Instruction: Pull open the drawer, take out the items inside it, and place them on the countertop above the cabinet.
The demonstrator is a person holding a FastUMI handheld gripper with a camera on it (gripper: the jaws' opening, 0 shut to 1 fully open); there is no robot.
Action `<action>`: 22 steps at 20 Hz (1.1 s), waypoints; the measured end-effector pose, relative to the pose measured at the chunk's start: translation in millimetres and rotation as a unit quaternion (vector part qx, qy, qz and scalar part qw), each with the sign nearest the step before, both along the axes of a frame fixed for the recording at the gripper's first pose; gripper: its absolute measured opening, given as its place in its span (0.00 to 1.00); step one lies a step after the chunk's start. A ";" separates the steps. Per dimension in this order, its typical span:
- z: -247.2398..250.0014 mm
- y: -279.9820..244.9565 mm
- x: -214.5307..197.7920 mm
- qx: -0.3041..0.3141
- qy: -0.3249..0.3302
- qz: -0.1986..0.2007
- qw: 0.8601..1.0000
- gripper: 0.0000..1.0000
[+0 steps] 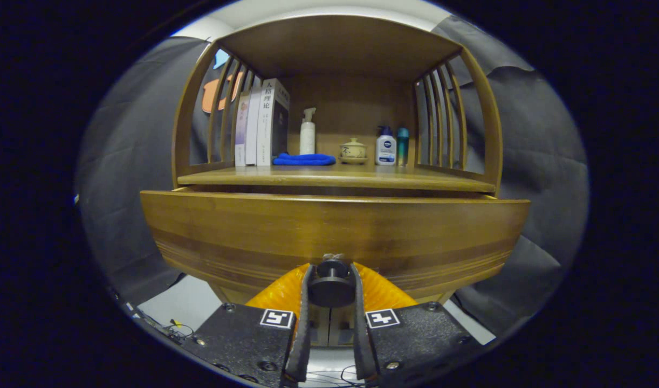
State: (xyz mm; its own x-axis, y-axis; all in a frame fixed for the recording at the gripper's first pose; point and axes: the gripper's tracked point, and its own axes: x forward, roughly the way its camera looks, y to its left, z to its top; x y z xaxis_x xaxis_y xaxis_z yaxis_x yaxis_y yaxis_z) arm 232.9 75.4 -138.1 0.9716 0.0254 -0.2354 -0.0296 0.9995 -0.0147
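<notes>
A wooden cabinet stands straight ahead, and its wide drawer front (335,231) stands pulled out from under the countertop (335,177), with a dark gap showing above its top edge. The drawer's round dark knob (331,284) sits between my fingers, and my gripper (331,277) is shut on it from both sides. The drawer's inside is hidden behind its front panel.
On the countertop stand three upright books (262,124), a white pump bottle (307,132), a folded blue cloth (304,159), a small lidded pot on a saucer (353,150), a white lotion bottle (386,146) and a teal bottle (403,140). Slatted wooden sides and a roof enclose the shelf.
</notes>
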 end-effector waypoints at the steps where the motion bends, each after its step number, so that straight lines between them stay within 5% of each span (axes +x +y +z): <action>1: -0.3 -1.0 -7.8 -0.001 0.000 0.001 1.000 0.36; 22: -21.4 -3.1 -119.2 0.032 0.031 0.013 0.999 0.35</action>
